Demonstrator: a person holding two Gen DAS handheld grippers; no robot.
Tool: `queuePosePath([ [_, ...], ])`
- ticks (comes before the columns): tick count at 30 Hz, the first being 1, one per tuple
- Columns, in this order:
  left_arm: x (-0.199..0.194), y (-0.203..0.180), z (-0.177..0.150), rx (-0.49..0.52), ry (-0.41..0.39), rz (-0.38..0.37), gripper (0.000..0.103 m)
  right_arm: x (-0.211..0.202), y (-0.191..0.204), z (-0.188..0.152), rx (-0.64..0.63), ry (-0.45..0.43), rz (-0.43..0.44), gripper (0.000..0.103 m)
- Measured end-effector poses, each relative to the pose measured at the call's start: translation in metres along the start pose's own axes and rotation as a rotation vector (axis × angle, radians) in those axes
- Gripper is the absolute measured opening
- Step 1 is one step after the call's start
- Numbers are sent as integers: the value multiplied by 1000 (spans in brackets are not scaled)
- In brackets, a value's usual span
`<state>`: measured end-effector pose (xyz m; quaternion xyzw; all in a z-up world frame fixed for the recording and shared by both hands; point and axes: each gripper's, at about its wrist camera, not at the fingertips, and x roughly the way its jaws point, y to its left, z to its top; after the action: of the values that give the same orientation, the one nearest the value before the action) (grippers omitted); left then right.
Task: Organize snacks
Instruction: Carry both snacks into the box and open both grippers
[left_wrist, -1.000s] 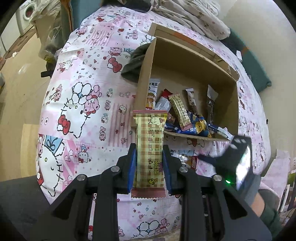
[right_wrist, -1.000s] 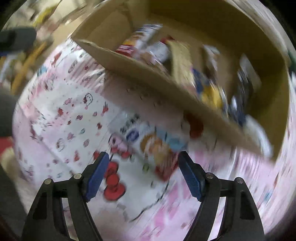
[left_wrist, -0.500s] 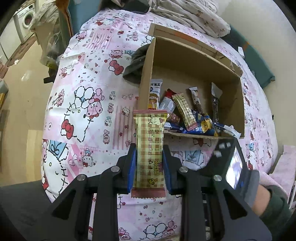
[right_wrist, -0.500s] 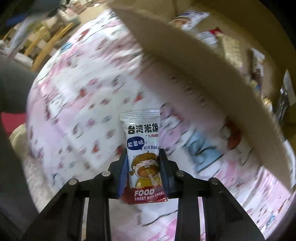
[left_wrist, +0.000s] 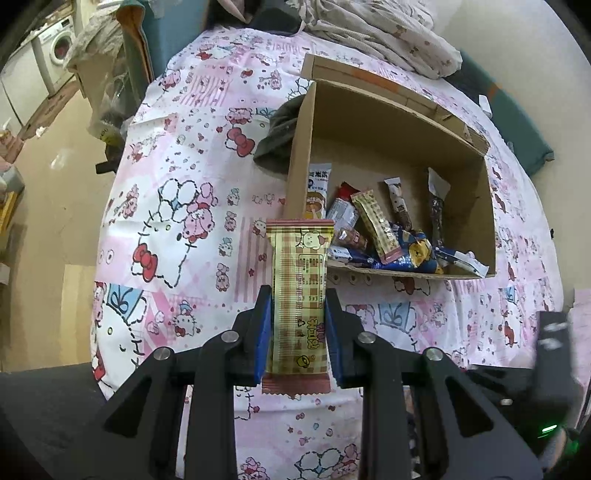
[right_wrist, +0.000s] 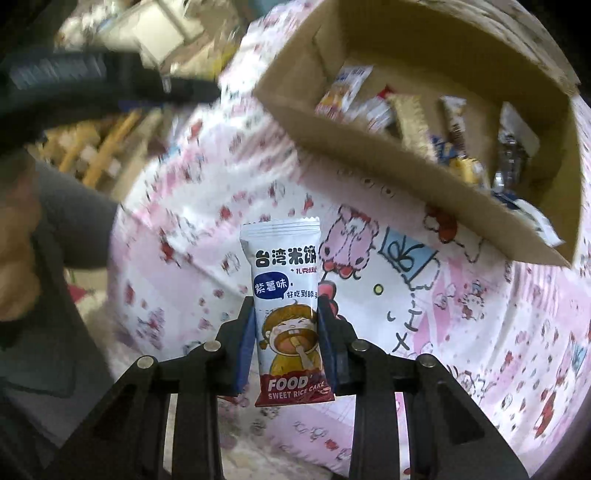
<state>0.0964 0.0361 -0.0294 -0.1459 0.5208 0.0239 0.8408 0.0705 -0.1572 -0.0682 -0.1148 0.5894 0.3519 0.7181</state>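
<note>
Two crinkled foil snack packets are held, one per gripper.

The left gripper (left_wrist: 297, 332) jaws are clamped on a long plaid wafer bar (left_wrist: 298, 295); the right gripper (right_wrist: 286, 339) jaws on a glossy white rice cake packet (right_wrist: 290, 314). The open cardboard box (left_wrist: 369, 122), about ten wrappers inside, is seen at one o'clock on the patterned bed (left_wrist: 184, 184).

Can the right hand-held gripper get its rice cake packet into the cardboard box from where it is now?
Probably yes. The right hand-held gripper holds the rice cake packet above the bedsheet, and the cardboard box lies open-topped just ahead. Nothing stands between them; only the near wall needs clearing.
</note>
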Motion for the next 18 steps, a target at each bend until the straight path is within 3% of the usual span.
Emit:
queuePosePath([
  [12, -22, -12, 4, 71, -119, 17, 23, -86, -25, 8, 166, -376, 79, 33],
  [18, -32, -23, 23, 79, -152, 8, 23, -102, -56, 12, 281, -486, 106, 33],
])
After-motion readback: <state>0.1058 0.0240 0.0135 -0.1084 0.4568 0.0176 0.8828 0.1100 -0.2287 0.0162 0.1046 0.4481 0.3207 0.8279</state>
